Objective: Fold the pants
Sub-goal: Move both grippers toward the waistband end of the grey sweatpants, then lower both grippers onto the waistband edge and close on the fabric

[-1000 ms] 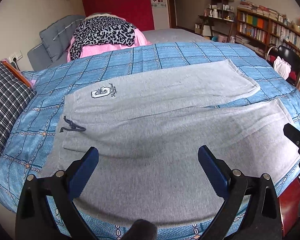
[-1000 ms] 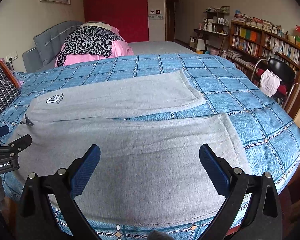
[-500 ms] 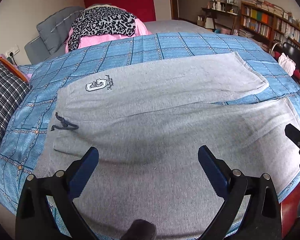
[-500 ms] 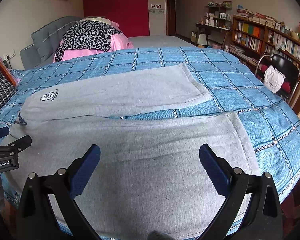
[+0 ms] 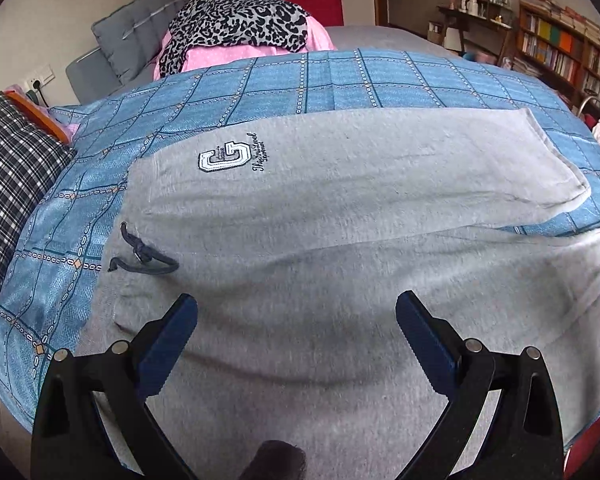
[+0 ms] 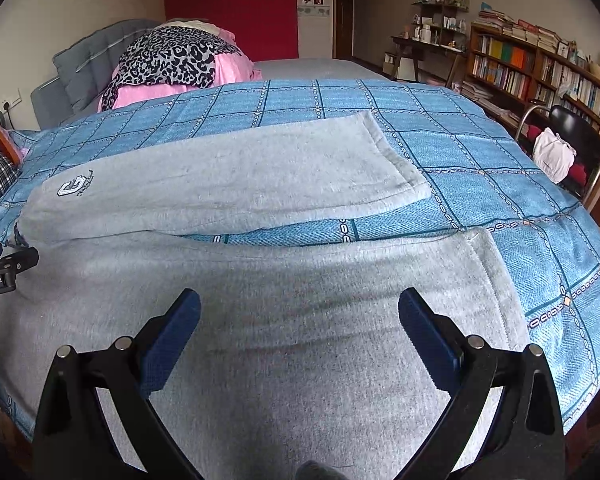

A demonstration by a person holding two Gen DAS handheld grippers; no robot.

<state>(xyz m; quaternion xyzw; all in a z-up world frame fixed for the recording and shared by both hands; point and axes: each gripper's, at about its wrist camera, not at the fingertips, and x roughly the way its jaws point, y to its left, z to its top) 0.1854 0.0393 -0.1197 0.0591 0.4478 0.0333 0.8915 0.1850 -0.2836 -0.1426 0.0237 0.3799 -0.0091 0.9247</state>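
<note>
Grey sweatpants [image 5: 340, 216] lie flat on a blue checked bedspread [image 5: 300, 80], waist at the left with a dark drawstring [image 5: 140, 258] and a white logo patch [image 5: 224, 156], both legs running right with a gap between them. My left gripper [image 5: 296, 320] is open and empty, low over the near leg close to the waist. My right gripper [image 6: 298, 318] is open and empty over the near leg of the pants [image 6: 300, 272] toward the hem [image 6: 496, 280]. The left gripper's tip shows at the left edge of the right wrist view [image 6: 8, 266].
A plaid pillow [image 5: 8, 184] lies at the left edge of the bed. A leopard-print and pink bedding pile [image 6: 168, 64] sits at the head by a grey headboard [image 6: 84, 68]. Bookshelves [image 6: 540, 76] and a black chair [image 6: 572, 140] stand at the right.
Both grippers have moved forward and lower over the near leg of the pants, so the fabric looks larger. Both stay open and empty.
</note>
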